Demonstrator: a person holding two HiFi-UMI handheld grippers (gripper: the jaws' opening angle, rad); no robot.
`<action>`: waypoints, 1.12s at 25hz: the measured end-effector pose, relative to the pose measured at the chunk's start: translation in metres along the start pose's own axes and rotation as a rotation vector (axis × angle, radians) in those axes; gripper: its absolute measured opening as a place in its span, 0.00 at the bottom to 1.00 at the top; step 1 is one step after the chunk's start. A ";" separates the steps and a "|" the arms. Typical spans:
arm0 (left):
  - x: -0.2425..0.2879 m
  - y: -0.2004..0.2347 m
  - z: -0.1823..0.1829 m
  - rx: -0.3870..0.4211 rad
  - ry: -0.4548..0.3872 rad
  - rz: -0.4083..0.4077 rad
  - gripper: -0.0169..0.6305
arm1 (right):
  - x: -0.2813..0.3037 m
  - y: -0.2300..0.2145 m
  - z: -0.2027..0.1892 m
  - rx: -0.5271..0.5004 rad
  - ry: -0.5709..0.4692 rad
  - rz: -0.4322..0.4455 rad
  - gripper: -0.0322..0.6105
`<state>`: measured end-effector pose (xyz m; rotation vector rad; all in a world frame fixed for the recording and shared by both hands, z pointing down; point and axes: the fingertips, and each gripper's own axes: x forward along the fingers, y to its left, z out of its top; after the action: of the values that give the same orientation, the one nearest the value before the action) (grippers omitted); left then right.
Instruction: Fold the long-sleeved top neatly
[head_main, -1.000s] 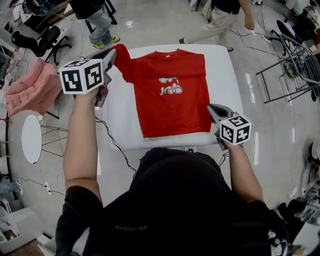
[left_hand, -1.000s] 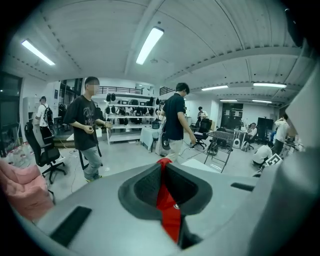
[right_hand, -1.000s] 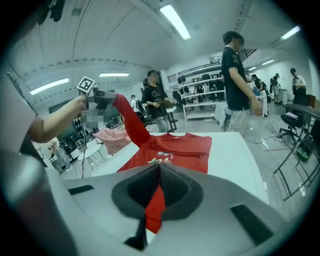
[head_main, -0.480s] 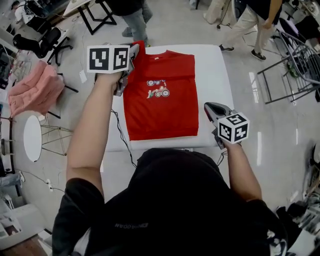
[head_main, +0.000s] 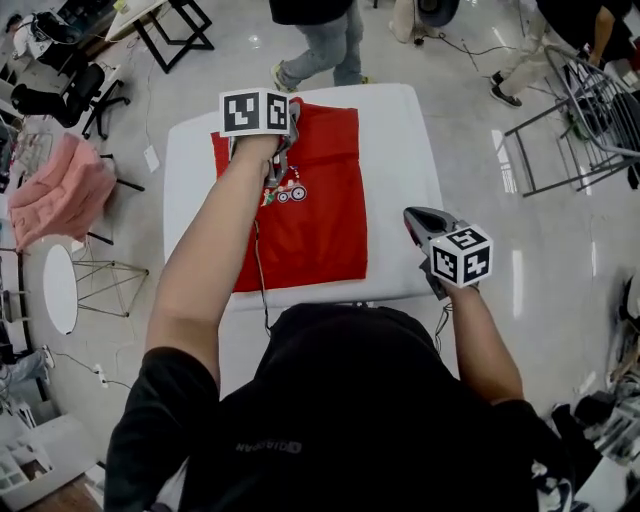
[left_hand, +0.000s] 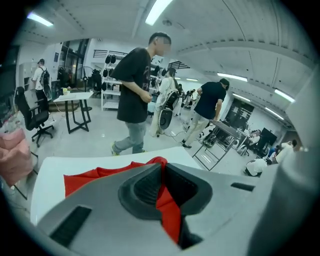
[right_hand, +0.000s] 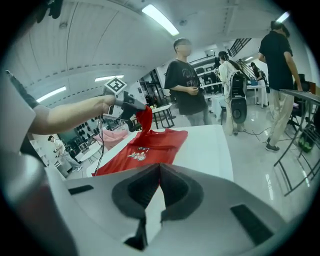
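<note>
A red long-sleeved top (head_main: 312, 225) with a small print on the chest lies flat on the white table (head_main: 400, 150). My left gripper (head_main: 293, 112) hovers over the collar end of the top, shut on a fold of red sleeve fabric (left_hand: 169, 212) that shows between its jaws (left_hand: 162, 167). In the right gripper view the sleeve (right_hand: 145, 120) hangs from the left gripper (right_hand: 137, 111) down onto the top (right_hand: 150, 145). My right gripper (head_main: 414, 217) is shut and holds nothing. It stands over bare table to the right of the top, jaws (right_hand: 157, 170) pointing toward the top.
A pink cloth (head_main: 60, 195) lies on a stand left of the table, above a small round white table (head_main: 60, 285). A metal chair frame (head_main: 590, 120) stands at the right. People (head_main: 320, 40) walk beyond the far edge. A black cable (head_main: 262, 290) hangs by the near edge.
The left gripper carried the sleeve from beyond the top's left edge rightward and down, over the chest. The right gripper drew away from the top's right hem.
</note>
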<state>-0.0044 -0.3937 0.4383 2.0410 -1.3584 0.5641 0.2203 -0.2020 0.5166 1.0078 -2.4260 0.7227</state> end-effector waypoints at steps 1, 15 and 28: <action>0.011 -0.001 -0.005 -0.002 0.011 0.011 0.06 | -0.001 -0.003 -0.002 0.003 0.006 -0.003 0.06; 0.139 -0.044 -0.077 0.008 0.157 0.061 0.06 | -0.036 -0.060 -0.037 0.049 0.065 -0.070 0.06; 0.033 -0.049 -0.066 0.051 -0.033 -0.065 0.21 | 0.031 -0.048 -0.011 0.023 0.046 0.062 0.06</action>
<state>0.0530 -0.3563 0.4945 2.1359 -1.3036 0.5438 0.2377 -0.2405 0.5572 0.9183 -2.4233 0.7884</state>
